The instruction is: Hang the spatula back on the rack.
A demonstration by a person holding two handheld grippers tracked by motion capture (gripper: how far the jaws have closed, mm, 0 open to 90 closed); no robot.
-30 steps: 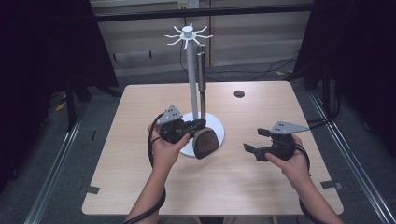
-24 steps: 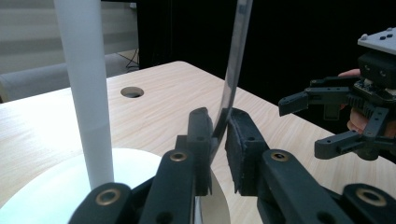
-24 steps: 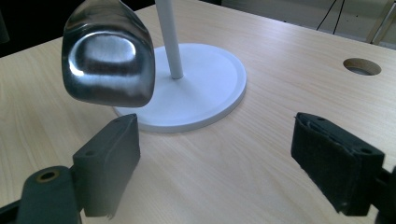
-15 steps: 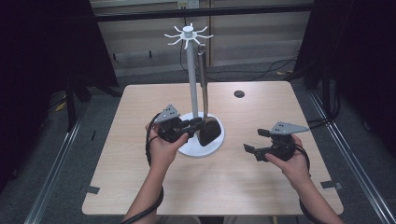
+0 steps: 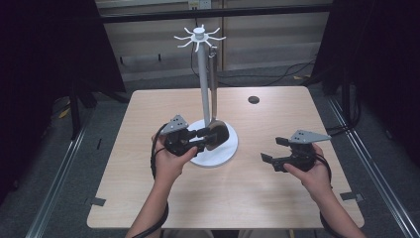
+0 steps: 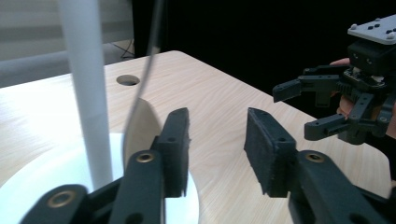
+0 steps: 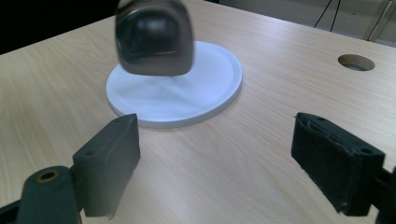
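A white stand [image 5: 202,84] with a crown of hooks [image 5: 199,37] rises from a round white base [image 5: 225,154]. A metal utensil hangs from a hook by its long handle [image 5: 213,84]. Its dark scoop-like head [image 5: 218,134] hovers just over the base, blurred in the right gripper view [image 7: 155,37]. My left gripper [image 5: 203,139] sits right beside the head, open, with nothing between its pads [image 6: 217,126]. The head's edge [image 6: 140,121] lies just outside the left jaw. My right gripper [image 5: 271,149] is held open over the table to the right, its jaws wide apart [image 7: 224,140].
The wooden table [image 5: 277,198] has a small round hole [image 5: 253,99] at the back right. The stand's pole [image 6: 88,93] stands close to my left gripper's left side. Dark curtains and metal floor rails surround the table.
The utensil's head has swung from the front of the base back toward the pole, away from my left gripper. Both hands have stayed nearly still.
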